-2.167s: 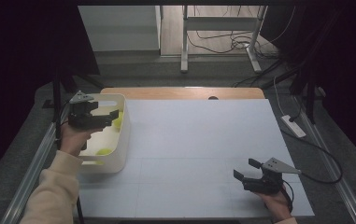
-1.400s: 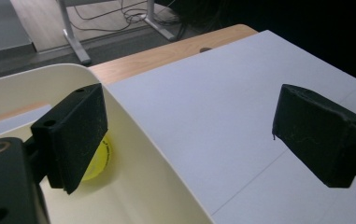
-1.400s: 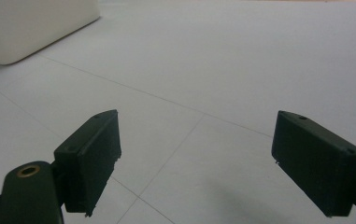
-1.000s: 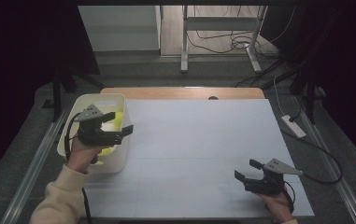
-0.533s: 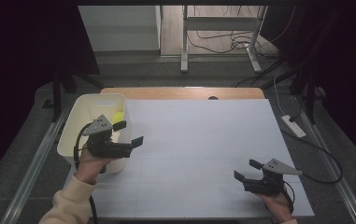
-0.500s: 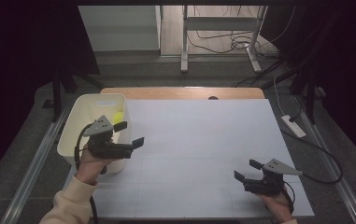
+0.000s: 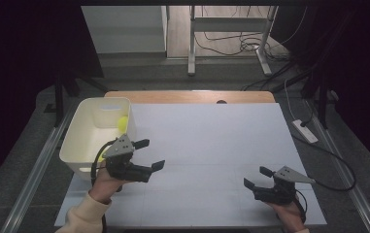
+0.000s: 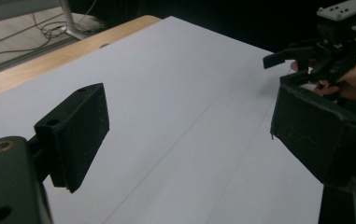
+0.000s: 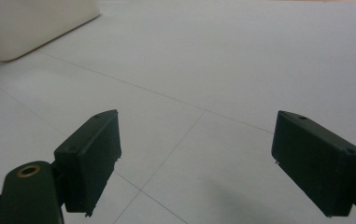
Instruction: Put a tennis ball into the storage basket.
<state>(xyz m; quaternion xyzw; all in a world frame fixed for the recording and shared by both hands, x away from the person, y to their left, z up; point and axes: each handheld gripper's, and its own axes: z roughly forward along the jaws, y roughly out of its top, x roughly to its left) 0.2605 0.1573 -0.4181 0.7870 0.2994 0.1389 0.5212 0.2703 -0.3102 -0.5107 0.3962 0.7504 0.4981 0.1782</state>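
Observation:
A white bin (image 7: pixel 86 127) stands at the table's left side with a yellow ball (image 7: pixel 123 123) inside near its far right corner. My left gripper (image 7: pixel 151 154) is open and empty, held just right of the bin's near corner over the white table sheet (image 7: pixel 211 141). In the left gripper view its jaws stand wide apart (image 8: pixel 189 135), and the other gripper (image 8: pixel 325 51) shows at the upper right. My right gripper (image 7: pixel 258 178) rests open and empty near the front right of the table. In the right gripper view (image 9: pixel 196 158) the bin's side (image 9: pixel 31 23) shows at upper left.
A wooden table edge (image 7: pixel 187 96) runs along the far side. A white power strip (image 7: pixel 305 131) and cables lie on the floor to the right. Metal rails (image 7: pixel 32 174) flank the table. A metal stand (image 7: pixel 191 39) rises beyond the table.
My left gripper has come out of the bin and moved right and toward the front, now over the white sheet. The right gripper has stayed in place.

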